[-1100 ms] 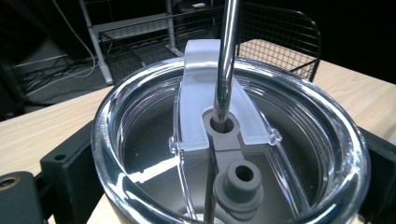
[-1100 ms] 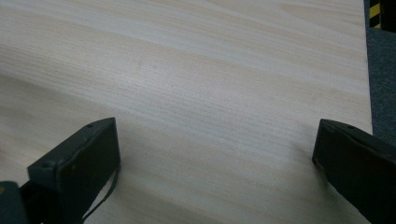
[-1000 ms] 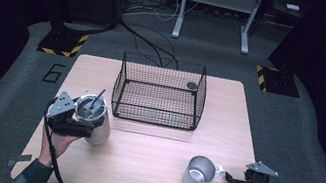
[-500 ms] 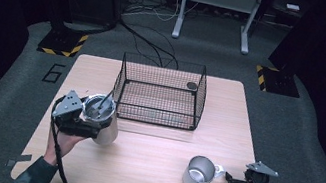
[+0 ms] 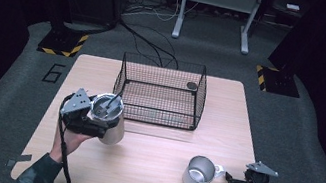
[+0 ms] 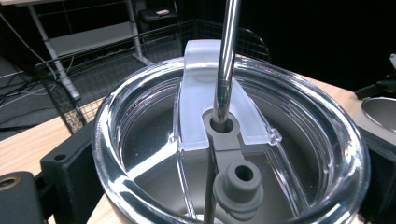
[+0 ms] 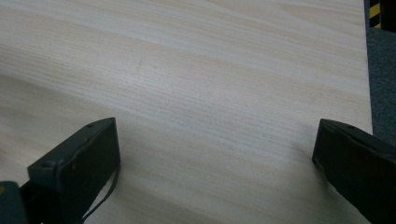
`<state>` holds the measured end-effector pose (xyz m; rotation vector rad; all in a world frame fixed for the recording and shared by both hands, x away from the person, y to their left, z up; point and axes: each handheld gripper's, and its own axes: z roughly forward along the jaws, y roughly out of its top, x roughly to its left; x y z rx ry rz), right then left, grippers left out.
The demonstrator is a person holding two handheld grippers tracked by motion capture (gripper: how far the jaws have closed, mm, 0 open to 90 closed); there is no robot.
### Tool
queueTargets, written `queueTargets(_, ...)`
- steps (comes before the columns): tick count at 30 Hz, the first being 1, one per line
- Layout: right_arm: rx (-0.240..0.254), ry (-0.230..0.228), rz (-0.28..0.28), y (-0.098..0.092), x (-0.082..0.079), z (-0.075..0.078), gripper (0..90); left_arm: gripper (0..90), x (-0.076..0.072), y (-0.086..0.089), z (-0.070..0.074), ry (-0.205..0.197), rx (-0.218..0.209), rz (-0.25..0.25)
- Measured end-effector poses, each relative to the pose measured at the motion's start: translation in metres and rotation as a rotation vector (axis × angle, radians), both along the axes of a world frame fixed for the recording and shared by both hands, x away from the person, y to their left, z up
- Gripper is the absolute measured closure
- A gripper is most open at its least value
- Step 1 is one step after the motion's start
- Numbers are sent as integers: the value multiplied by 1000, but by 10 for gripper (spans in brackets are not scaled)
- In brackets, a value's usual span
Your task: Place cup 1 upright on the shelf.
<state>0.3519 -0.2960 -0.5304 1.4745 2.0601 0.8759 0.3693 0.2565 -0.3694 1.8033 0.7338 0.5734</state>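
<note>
High view looks forward and down from above the person's side, taking in the whole bench (image 5: 147, 170) and the wire basket (image 5: 160, 91) mid-scene. Left gripper view sits right over the tumbler's clear lid (image 6: 229, 154), very close, facing the basket mesh (image 6: 93, 79) beyond, so those two views share it. Right gripper view skims low over bare bench (image 7: 210, 84), close up.

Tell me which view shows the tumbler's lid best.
The left gripper view: the tumbler's clear lid is seen close up, showing its slider, grey stopper and the metal straw through its hole. The high view shows the lid small, from above, held by the left gripper. The right gripper view shows bare table.
</note>
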Motion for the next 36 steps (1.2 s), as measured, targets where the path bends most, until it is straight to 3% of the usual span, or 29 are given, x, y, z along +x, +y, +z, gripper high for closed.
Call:
queueTargets(22,-2,-1,4,0,0,0,6,40,15,-28,10,7,5,-74)
queueTargets(33,-1,-1,5,0,0,0,10,40,28,-46,29,2,-9,-122)
queueTargets(36,1,-1,2,0,0,0,10,40,29,-49,34,-19,1,-130)
